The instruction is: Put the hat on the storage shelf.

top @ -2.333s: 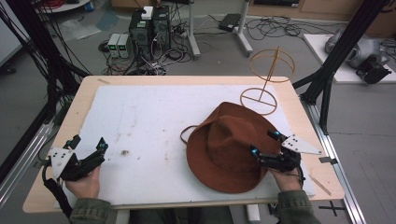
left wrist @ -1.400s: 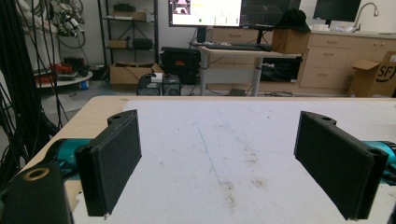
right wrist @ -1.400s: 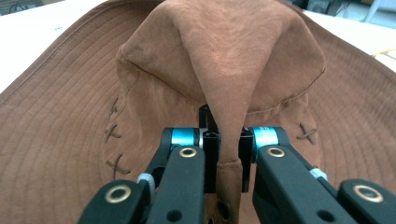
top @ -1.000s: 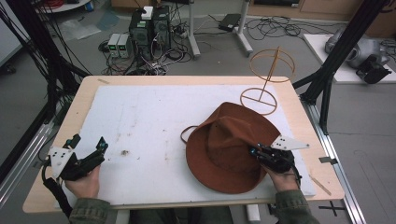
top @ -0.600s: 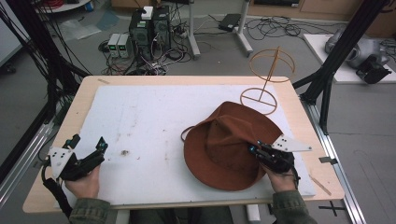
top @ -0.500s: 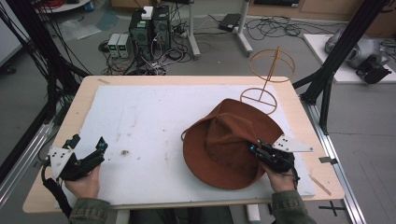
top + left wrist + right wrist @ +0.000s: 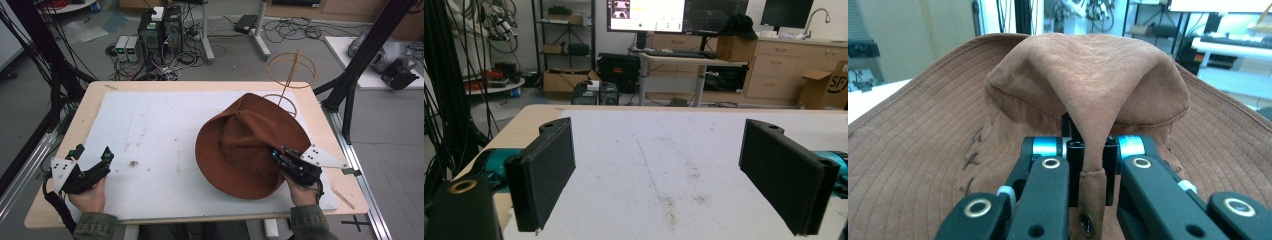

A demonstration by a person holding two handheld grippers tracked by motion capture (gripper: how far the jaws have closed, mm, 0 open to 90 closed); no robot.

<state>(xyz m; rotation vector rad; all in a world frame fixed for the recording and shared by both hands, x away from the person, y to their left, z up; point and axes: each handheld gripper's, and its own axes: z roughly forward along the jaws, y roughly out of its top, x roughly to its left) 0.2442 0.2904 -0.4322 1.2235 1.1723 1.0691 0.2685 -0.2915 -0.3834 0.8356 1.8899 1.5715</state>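
You have one brown brimmed hat [image 7: 245,145] on the table and one wire hat stand [image 7: 290,75] at the far edge. One white mat [image 7: 150,130] covers one wooden table [image 7: 60,200]. You hold two grippers: the left gripper [image 7: 92,167] and the right gripper [image 7: 280,156], one per hand.

The high camera is looking forward and down over the table [image 7: 150,87], taking in all four edges and the floor beyond its far edge. The left gripper camera is sitting low near the near left corner, facing the far edge along the mat [image 7: 659,150]. The right gripper camera is pressing close against the hat [image 7: 1088,75], which the high view is sharing near the right edge [image 7: 250,140].
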